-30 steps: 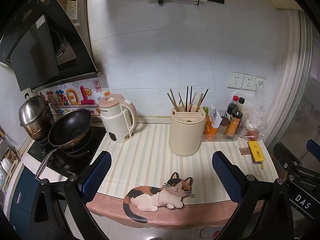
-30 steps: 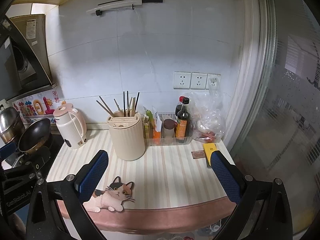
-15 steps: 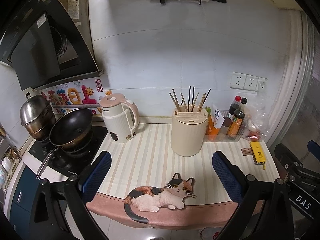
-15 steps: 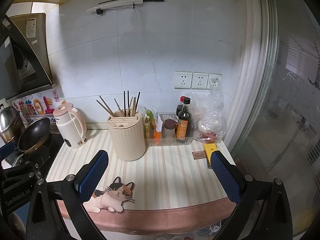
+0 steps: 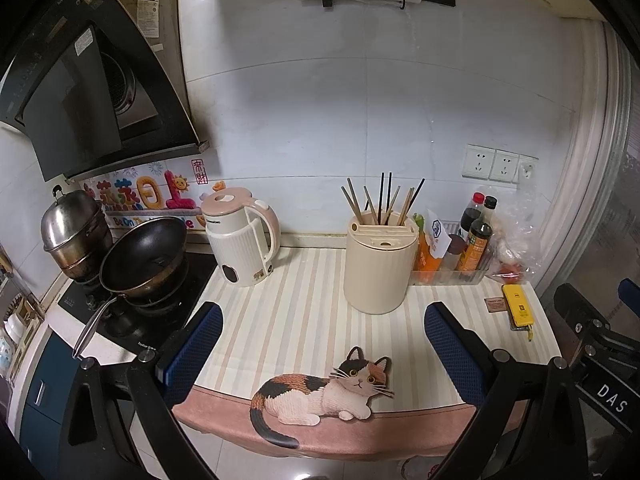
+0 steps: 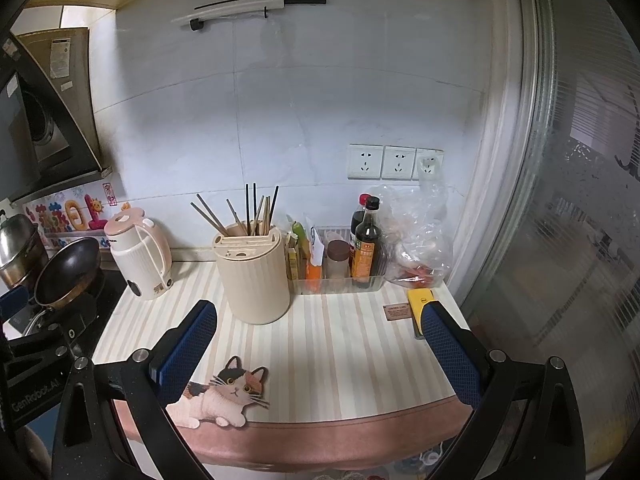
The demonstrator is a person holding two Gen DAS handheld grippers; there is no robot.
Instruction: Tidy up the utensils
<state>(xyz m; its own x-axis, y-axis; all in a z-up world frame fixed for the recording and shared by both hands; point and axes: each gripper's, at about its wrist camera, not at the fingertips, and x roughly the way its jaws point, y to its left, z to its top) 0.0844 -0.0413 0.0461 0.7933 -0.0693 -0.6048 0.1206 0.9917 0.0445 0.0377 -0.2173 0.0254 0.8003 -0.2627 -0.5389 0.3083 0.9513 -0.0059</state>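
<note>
I count one cream utensil holder (image 5: 379,267) with roughly nine chopsticks (image 5: 384,202) standing in it, though they overlap and I cannot be sure. One pink-lidded kettle (image 5: 240,240). One black wok (image 5: 144,254) and one steel pot (image 5: 74,226). Two dark sauce bottles (image 6: 366,240). Three wall sockets (image 6: 396,162). One yellow device (image 5: 518,311). One cat picture (image 5: 320,392) on the mat. One knife (image 6: 256,6) on the wall.

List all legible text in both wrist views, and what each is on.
"DAS": white letters on the right gripper body, in the left wrist view.
"GenRobot.AI": on the left gripper body, in the right wrist view.
Too small or blurred to read: range hood stickers, colourful wall sticker, sauce bottle label, small brown card, yellow device, kettle print.
</note>
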